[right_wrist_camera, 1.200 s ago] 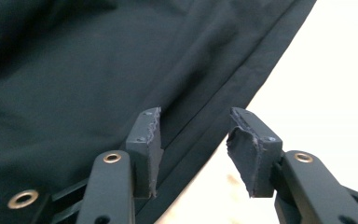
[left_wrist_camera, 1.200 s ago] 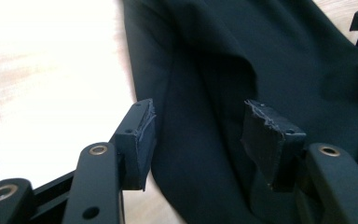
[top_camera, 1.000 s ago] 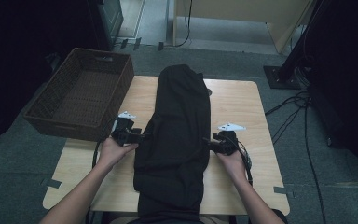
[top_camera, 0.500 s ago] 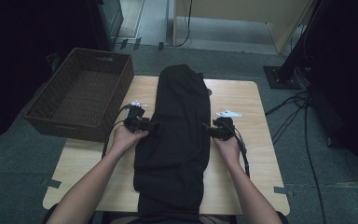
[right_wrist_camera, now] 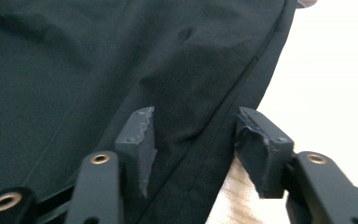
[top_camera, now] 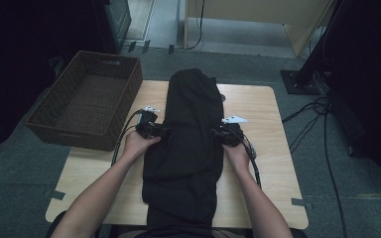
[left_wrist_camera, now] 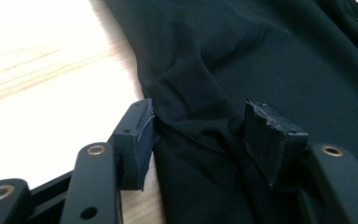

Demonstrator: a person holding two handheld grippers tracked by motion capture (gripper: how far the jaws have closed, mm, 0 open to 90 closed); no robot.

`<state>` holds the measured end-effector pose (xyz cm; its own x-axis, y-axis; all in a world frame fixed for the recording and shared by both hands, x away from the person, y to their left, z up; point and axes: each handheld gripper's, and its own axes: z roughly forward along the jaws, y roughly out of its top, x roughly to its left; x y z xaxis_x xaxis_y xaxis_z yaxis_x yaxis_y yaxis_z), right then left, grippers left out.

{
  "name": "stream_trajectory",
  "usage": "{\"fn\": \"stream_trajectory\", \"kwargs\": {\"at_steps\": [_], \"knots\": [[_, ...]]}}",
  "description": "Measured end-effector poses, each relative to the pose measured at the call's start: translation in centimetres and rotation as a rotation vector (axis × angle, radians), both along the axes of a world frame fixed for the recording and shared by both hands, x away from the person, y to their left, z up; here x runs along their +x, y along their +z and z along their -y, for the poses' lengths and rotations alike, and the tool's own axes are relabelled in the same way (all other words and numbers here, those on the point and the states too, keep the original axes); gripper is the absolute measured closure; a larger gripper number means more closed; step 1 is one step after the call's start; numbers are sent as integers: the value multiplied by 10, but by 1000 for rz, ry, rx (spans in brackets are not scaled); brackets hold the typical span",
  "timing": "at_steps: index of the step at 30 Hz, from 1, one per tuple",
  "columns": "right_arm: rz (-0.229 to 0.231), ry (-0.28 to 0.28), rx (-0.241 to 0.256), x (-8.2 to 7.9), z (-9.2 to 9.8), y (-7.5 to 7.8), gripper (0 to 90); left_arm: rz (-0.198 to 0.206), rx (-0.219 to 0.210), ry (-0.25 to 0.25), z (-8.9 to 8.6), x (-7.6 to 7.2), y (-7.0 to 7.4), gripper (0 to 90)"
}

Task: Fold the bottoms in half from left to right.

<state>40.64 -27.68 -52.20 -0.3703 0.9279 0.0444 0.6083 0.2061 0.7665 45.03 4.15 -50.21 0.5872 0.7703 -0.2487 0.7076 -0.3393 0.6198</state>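
Garment [top_camera: 191, 134], black, lies lengthwise mid-table [top_camera: 263, 114], near end hanging over front edge. Left gripper [left_wrist_camera: 198, 133] and right gripper [right_wrist_camera: 193, 140] both wide open, straddling side hems, nothing clamped. Advice: push deeper, close on hem fold, both sides level.

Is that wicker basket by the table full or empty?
Empty: the wicker basket shows only its bare woven bottom in the high view.

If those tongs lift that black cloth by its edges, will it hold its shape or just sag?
Probably sag: the black cloth lies flat with soft creases and hangs over the table edge. It looks light, likely bunching between the open left tongs and right tongs. Unlikely to roll.
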Motion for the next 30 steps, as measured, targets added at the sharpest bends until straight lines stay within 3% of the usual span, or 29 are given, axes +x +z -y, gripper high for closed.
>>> {"fn": "stream_trajectory", "kwargs": {"at_steps": [3, 6, 7, 11, 15, 18, 22, 24, 26, 30], "knots": [[2, -4, 2, 0, 0, 0, 533, 18, 8, -6, 2, 0, -1, 485], [3, -1, 3, 0, 0, 0, 567, 28, 17, -30, 4, -3, -2, 616], [2, -1, 3, -1, 1, 0, 587, 22, 17, -35, 5, -4, -2, 695], [5, 24, 10, -7, 5, 0, 743, 8, 9, -48, 3, -9, -3, 826], [-1, 53, 25, -8, 5, 0, 843, -13, -22, -56, 0, -15, -2, 851], [-9, 68, 41, -10, 8, 0, 859, -9, -52, -53, -7, -24, 0, 853], [-34, 90, 49, -18, 17, 2, 867, -41, -89, -46, -16, -32, 0, 855], [-46, 113, 46, -24, 20, 3, 867, -60, -80, -54, -19, -38, 0, 855], [-70, 129, 54, -29, 22, 6, 867, -53, -75, -63, -21, -48, 4, 853], [-66, 163, 49, -46, 23, 12, 867, -36, -68, -77, -28, -68, 10, 849]]}}
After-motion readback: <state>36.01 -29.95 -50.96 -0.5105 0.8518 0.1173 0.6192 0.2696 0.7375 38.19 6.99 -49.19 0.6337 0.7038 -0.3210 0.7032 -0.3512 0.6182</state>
